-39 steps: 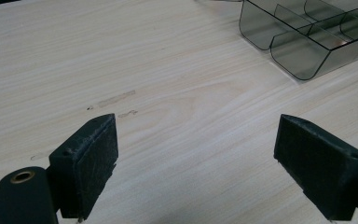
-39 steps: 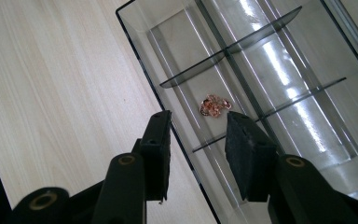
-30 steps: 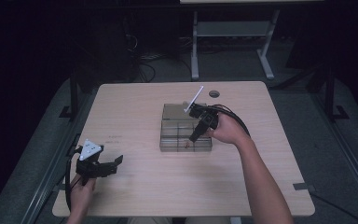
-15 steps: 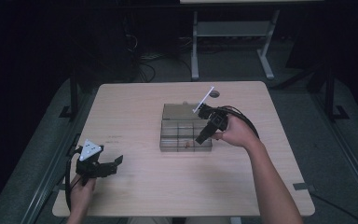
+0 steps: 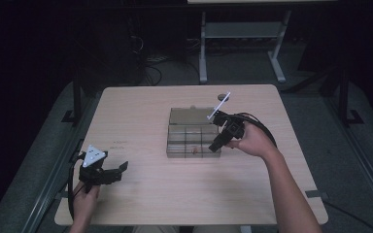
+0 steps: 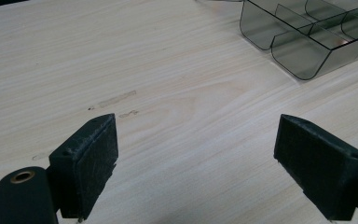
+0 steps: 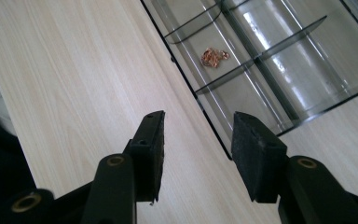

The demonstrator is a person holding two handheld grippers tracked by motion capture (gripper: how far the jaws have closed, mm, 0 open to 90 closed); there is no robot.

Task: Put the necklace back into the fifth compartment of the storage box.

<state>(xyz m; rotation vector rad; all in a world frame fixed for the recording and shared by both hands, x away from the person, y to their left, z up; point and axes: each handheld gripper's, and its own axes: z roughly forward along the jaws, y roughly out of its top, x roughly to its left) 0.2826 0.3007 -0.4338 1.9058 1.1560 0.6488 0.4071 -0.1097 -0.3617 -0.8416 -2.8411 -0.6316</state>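
While its jaws gape, the right hand-held gripper hovers beside the organizer tray.

My left gripper rests low at the near left corner of the wooden table, jaws spread apart, pointing right. My right gripper hangs over the near right edge of the clear divided organizer box mid-table, angled down and left. A small orange-brown thing sits in the box's front row.
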